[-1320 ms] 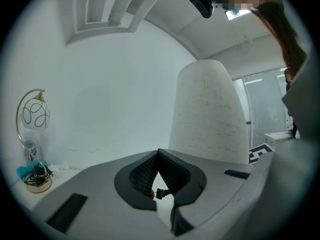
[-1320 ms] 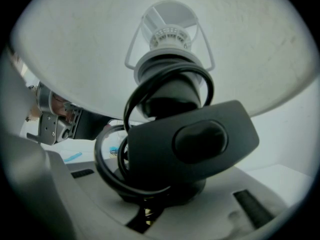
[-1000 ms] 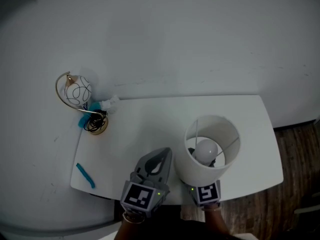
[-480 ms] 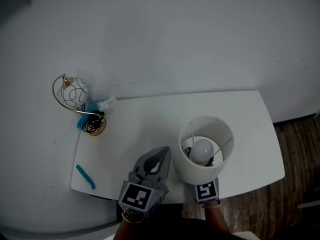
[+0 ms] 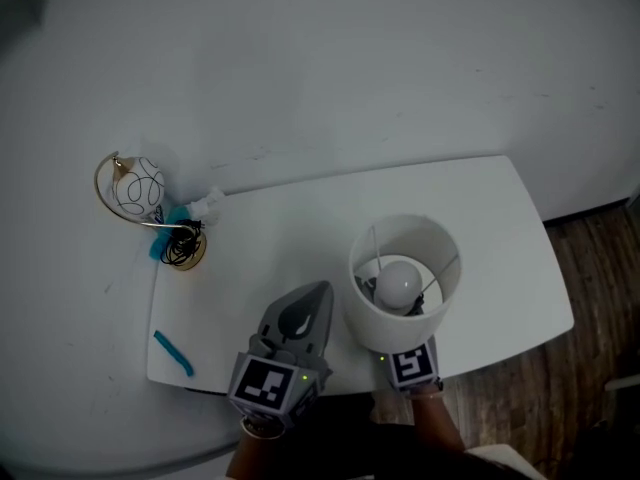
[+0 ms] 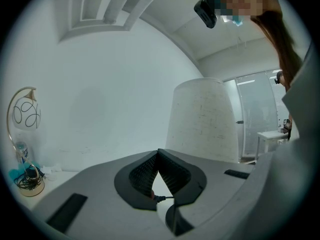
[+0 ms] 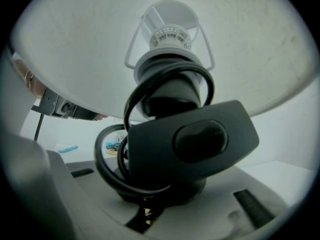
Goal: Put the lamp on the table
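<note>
Lowering the lamp [image 5: 400, 286] straight down and further in suits best, as the right gripper [image 7: 150, 211] clamps its base [image 7: 172, 196] over the table's [image 5: 500, 228] near edge while the left gripper [image 5: 305, 313] idles beside it, pinched together and empty.

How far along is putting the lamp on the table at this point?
Done: the lamp is upright over the table's near edge. In hand: the right gripper is clamped on its base, where the cord and switch are bunched. The left gripper is shut and empty beside the shade. Left: whether the base rests on the table isn't visible; seat it if needed, then release.
</note>
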`<state>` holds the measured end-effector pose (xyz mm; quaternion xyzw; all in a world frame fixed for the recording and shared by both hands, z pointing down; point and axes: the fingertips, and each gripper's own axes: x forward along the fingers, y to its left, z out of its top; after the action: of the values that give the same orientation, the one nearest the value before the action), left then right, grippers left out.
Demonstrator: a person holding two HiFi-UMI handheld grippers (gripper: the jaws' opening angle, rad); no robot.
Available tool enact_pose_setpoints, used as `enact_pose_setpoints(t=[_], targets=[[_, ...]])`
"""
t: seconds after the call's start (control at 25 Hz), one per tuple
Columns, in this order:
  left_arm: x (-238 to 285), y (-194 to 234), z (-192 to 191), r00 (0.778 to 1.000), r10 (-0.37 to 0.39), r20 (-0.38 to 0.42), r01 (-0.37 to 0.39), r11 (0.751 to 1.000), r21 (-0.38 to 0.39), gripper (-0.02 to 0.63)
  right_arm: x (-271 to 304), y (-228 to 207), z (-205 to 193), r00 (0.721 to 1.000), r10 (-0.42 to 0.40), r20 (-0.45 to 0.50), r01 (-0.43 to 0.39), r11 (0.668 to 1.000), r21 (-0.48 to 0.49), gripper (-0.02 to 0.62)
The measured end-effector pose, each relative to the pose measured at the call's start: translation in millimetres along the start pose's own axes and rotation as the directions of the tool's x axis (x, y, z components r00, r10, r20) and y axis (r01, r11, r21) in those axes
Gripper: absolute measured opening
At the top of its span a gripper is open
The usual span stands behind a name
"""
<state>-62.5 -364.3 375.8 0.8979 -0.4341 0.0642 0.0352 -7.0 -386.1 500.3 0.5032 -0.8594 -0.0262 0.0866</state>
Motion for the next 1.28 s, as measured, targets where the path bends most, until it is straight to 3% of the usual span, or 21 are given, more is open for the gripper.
enact_pose_setpoints(t=[0.08,0.2,0.4,0.56,0.72,0.92,1.28], targets=[[-0.6,-1.1,1.8,1.0,-0.003,0.004,0.003,1.0,0.004,-0.006,0.4,0.0,-0.2,1.0,-0.008,0.007,0.008,1.0,0.005,0.026],[-1.7,-1.9,3.2,1.0,0.001,0.01,-0.001,1.0,-0.001,-0.006,-4.4,3.5,-11.2,0.998,-0.006,-0.061,0.009,0.998,0.057,0.032],[-2.1,-5.3,-0.3,1.0,0.002,0.006,-0.002,1.0,-0.016,-0.006,-4.1,6.3,-13.0,0.998,0.012,-0.063,-0.008,0.997,0.074,0.058],[-1.5,-6.3,-1.9,1.0,0.003,0.01,-0.003,1.0,0.001,-0.006,-2.8,3.1,-7.2,1.0,0.018,-0.016,-0.017,0.998,0.059,0.109],[-2.4,-6.4,-6.6,1.0,0.011,0.001,-0.011,1.0,-0.002,-0.006,-0.1,-1.7,10.4,0.993,-0.009,0.117,0.001,0.998,0.064,0.135],[-12.7,-3.8,-15.4,0.998,0.05,-0.022,-0.051,0.998,-0.028,-0.006,-13.1,8.1,-7.6,0.999,0.026,0.043,-0.029,0.997,0.073,0.133],[-31.8,-11.1,-15.1,0.997,0.072,-0.023,-0.072,0.997,-0.025,-0.006,-24.5,6.2,-10.2,1.0,0.001,0.018,-0.003,0.994,0.106,0.153]])
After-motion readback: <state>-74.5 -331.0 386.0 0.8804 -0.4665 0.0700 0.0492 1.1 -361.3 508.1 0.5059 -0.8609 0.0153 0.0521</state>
